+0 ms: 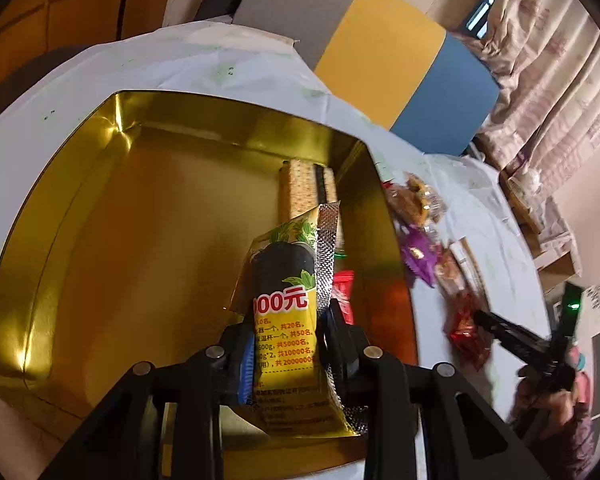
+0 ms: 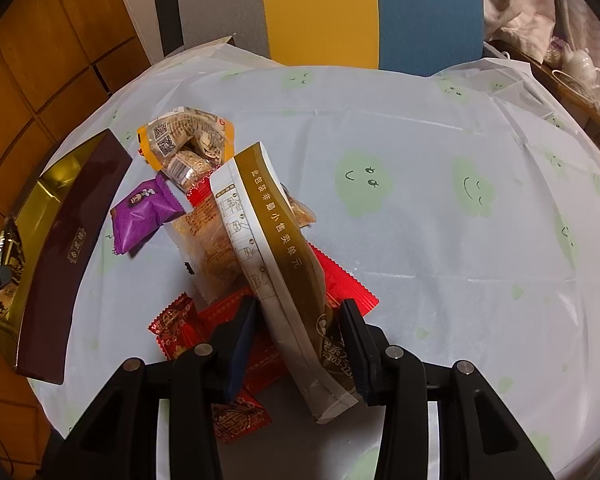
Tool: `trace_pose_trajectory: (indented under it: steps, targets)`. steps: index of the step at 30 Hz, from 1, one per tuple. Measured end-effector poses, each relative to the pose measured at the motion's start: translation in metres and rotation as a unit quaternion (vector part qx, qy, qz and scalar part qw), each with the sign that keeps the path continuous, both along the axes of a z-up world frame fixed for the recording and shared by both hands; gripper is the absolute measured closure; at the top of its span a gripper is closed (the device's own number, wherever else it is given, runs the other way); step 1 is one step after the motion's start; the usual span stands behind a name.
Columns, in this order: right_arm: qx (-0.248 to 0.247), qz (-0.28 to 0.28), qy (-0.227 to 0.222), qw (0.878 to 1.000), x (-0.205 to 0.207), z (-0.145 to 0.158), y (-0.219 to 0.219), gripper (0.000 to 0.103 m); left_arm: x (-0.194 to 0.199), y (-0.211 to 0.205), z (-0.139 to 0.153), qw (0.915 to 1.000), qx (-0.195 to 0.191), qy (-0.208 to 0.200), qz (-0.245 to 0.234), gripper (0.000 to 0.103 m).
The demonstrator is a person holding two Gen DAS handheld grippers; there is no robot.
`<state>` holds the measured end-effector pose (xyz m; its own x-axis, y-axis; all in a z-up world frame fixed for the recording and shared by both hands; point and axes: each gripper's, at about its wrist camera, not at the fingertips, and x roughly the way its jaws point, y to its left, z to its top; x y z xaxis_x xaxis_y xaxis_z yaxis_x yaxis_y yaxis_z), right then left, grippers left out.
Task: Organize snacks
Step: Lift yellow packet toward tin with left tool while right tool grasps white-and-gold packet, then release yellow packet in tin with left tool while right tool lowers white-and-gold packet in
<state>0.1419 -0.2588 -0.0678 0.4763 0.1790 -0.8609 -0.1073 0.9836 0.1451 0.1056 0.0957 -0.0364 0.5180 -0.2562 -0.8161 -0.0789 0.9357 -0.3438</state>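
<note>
Over the gold tin (image 1: 100, 216) at the table's left edge, the left gripper (image 1: 286, 344) holds a yellow packet (image 1: 284, 320) upright between its pads, above the tin's floor. A cracker pack (image 1: 306, 190) lies in the tin against its right wall, with a red wrapper (image 1: 344, 292) beside the packet. On the table (image 2: 420, 200), spread with a pale cloth of green faces, the right gripper (image 2: 300, 344) clasps a long brown-and-white pouch (image 2: 272, 240) tilted above the pile of loose snacks: a purple packet (image 2: 144, 216), a clear bag of biscuits (image 2: 188, 142), and red wrappers (image 2: 172, 326). The tin's maroon outer wall (image 2: 68, 248) borders the pile on the left.
</note>
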Motion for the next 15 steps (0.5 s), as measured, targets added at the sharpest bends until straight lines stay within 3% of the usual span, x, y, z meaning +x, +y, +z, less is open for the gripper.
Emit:
trace_pose_trajectory:
  steps: [8, 15]
  targets:
    - [0.001, -0.002, 0.001, 1.000, 0.000, 0.000, 0.000, 0.060, 0.003, -0.001, -0.016, 0.9996, 0.021, 0.022, 0.001, 0.063]
    - [-0.003, -0.006, 0.001, 1.000, 0.001, 0.001, 0.000, 0.057, -0.011, -0.009, -0.004, 0.9977, 0.067, -0.011, 0.005, 0.063]
